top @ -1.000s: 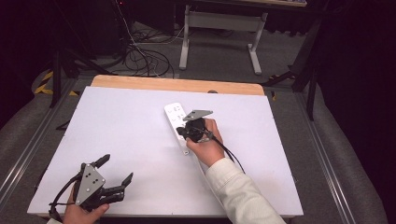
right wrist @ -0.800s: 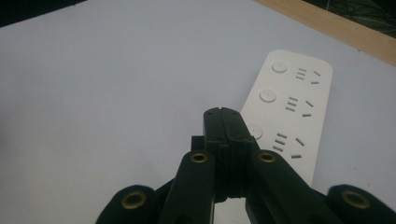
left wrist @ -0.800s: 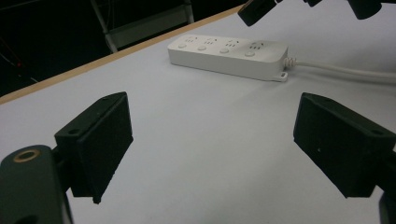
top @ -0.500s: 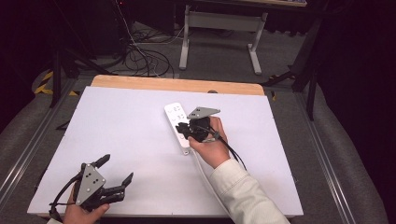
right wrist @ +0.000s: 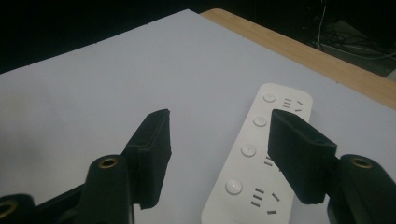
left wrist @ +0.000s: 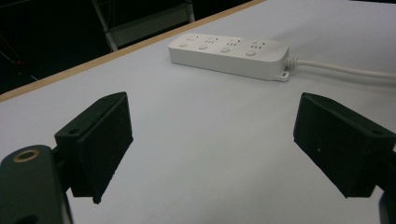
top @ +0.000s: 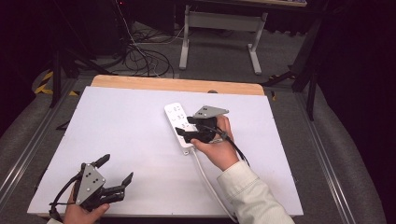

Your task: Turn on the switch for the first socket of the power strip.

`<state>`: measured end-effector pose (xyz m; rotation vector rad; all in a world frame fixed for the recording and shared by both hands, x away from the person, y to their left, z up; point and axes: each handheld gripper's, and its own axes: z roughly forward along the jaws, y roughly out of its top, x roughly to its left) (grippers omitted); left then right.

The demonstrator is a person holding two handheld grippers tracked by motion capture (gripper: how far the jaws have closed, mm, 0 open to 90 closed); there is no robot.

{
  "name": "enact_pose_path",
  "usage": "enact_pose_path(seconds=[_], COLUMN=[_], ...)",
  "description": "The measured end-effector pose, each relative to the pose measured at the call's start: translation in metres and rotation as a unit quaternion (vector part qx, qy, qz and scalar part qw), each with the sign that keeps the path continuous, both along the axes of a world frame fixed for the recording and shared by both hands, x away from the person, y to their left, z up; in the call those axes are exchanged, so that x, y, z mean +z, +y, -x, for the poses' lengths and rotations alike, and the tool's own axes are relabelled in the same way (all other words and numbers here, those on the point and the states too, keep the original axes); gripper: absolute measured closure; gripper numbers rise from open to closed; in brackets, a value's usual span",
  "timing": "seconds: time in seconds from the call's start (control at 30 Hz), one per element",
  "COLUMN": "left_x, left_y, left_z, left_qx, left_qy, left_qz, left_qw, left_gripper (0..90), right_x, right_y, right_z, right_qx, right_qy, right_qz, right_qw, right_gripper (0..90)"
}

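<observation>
The right gripper [top: 189,129] has edged slightly along the white four-socket plastic power strip [top: 178,123] — jaws apart, gripping nothing — likely lining up a grasp, while the left gripper [top: 112,173] stays well off it, jaws apart.

the power strip [top: 180,125] lies on the surface [top: 116,140] just right of frame centre, its cord [top: 210,184] trailing to the lower right. the right gripper [top: 187,128] sits over the strip's near end, one of its fingers [right wrist: 299,161] above the strip. the left gripper [top: 114,173] is in the lower left corner, well apart from the strip.
</observation>
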<state>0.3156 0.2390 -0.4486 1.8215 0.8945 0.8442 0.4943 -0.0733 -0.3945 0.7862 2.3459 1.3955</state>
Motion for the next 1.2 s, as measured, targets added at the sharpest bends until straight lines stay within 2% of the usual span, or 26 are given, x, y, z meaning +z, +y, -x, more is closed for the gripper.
enact_pose_path(seconds=[0.33, 0.43, 0.63, 0.97, 1.2], left_x=[0.000, 0.000, 0.000, 0.000, 0.000], left_y=[0.000, 0.000, 0.000, -0.001, -0.001], left_z=[0.000, 0.000, 0.000, 0.000, 0.001], left_qx=[0.001, 0.001, 0.001, 0.003, 0.001], left_qy=[0.000, 0.000, -0.001, -0.001, 0.001], left_qz=[0.001, 0.000, 0.000, -0.001, 0.006], left_qw=[1.0000, 1.0000, 1.0000, 1.0000, 1.0000], left_gripper=[12.5, 12.5, 12.5, 12.5, 12.5], right_x=[0.014, 0.018, 0.024, 0.023, 0.015], right_y=[-0.015, -0.022, -0.040, -0.071, -0.088], right_z=[0.023, 0.031, 0.046, 0.068, 0.082], right_qx=[0.020, 0.014, 0.022, 0.021, 0.017], right_qy=[-0.025, -0.022, -0.036, -0.052, -0.048], right_qz=[-0.032, -0.034, -0.054, -0.073, -0.073], right_qw=[0.9990, 0.9991, 0.9976, 0.9957, 0.9960], right_gripper=[36.7, 35.6, 34.4, 31.5, 30.3])
